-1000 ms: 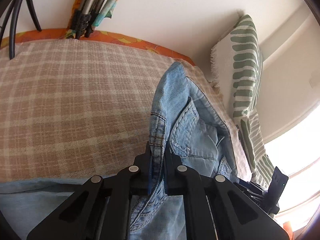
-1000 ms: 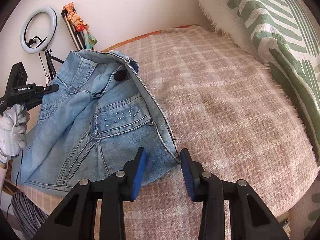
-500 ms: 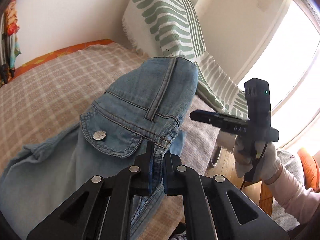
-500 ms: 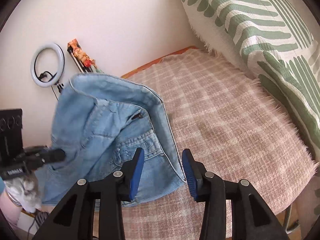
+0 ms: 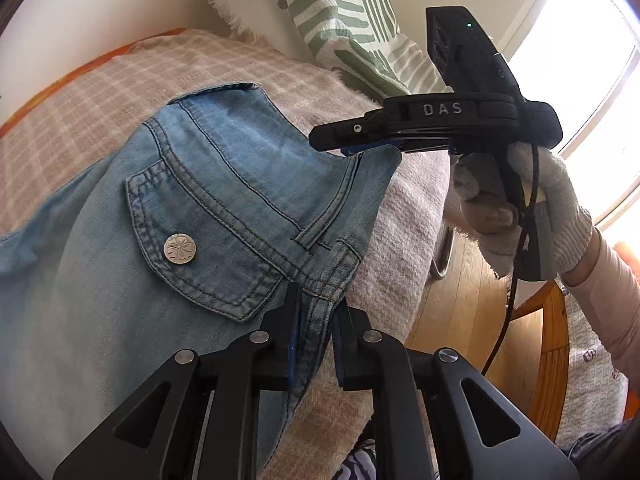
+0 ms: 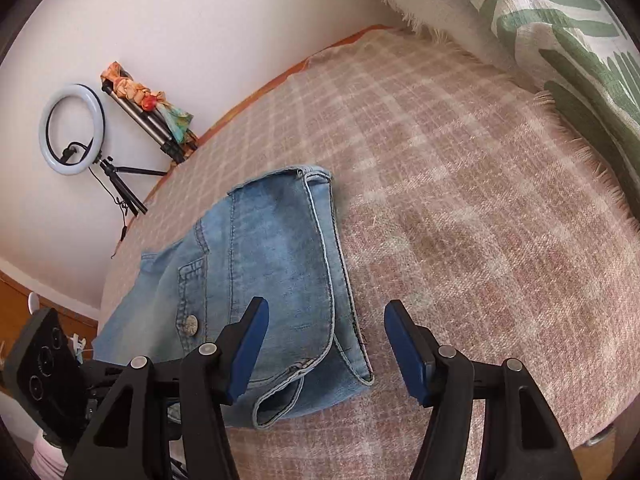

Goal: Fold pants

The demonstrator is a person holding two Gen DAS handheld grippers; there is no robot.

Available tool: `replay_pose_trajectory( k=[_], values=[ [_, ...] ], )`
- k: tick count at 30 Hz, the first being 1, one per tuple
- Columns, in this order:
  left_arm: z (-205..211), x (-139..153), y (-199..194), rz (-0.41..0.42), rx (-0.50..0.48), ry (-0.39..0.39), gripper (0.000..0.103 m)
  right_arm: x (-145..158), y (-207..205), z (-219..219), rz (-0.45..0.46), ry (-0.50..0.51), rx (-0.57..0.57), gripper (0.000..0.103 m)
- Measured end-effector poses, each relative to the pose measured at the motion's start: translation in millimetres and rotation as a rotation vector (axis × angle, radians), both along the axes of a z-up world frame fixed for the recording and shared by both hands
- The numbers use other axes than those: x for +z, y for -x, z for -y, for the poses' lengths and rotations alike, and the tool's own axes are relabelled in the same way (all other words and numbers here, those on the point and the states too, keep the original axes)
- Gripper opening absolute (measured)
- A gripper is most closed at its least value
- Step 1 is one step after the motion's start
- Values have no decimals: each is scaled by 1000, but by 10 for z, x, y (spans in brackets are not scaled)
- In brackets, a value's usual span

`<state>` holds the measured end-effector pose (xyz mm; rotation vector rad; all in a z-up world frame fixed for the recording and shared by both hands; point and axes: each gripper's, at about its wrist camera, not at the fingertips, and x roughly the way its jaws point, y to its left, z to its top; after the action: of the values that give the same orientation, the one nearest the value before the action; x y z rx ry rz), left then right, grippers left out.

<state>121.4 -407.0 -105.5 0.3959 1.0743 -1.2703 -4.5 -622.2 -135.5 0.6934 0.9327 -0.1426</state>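
Note:
Light blue denim pants (image 5: pixel 208 200) lie folded on a pink plaid blanket (image 5: pixel 80 112), back pocket with a silver flower button (image 5: pixel 180 249) facing up. My left gripper (image 5: pixel 314 320) is shut on the waistband seam at the near edge. My right gripper (image 6: pixel 326 344) is open wide, its blue pads hovering over the waistband corner of the pants (image 6: pixel 280 272) without touching them. The right gripper also shows in the left wrist view (image 5: pixel 432 120), just beyond the far waistband corner.
A green-striped white pillow (image 6: pixel 540 20) lies along the blanket's (image 6: pixel 460 160) right side. A ring light on a tripod (image 6: pixel 74 130) and a folded tripod stand at the wall. Wooden floor (image 5: pixel 464 300) lies past the bed edge.
The pants were lifted and flipped over, and now lie flat with the back pocket up. The right gripper opened wider and came down over the waistband corner.

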Motion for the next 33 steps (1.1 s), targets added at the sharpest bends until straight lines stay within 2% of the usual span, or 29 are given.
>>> replay_pose_trajectory(
  k=[1,5,10,13,15,17,22,23,24,26,29,31,32,33],
  values=[
    [-16,22,-16,-10,4,-8,21,-26,-50,-17,-10,11,3,63],
    [-339,208,-125,-20,59,25,30,27,-227,-62,-14,114,22,63],
    [-1151,552,-526,32,253,87,31,130,-469,-43,-22,225,86,63],
    [-1711,661,-698,95,368,76,31,176,-577,49,-15,247,97,63],
    [-2071,672,-788,112,440,66,31,156,-649,102,-13,252,102,69],
    [-2407,624,-878,109,517,58,31,101,-749,144,-22,251,98,71],
    [-3172,356,-977,101,708,17,31,-28,-886,254,18,146,71,71],
    [-3297,294,-980,91,739,9,31,-19,-893,243,41,118,77,59],
    [-3414,227,-961,85,769,3,31,-11,-904,215,58,79,99,30],
    [-3639,102,-942,65,826,-8,31,71,-912,86,58,138,115,18],
    [-3875,-45,-923,60,889,-22,31,192,-918,-35,31,274,111,13],
    [-4012,-108,-910,55,928,-17,31,192,-938,-24,1,296,99,13],
    [-4077,-134,-904,45,948,-9,31,208,-956,-46,-23,338,103,18],
    [-4154,-142,-891,41,969,2,31,242,-971,-77,-44,386,104,29]
  ],
)
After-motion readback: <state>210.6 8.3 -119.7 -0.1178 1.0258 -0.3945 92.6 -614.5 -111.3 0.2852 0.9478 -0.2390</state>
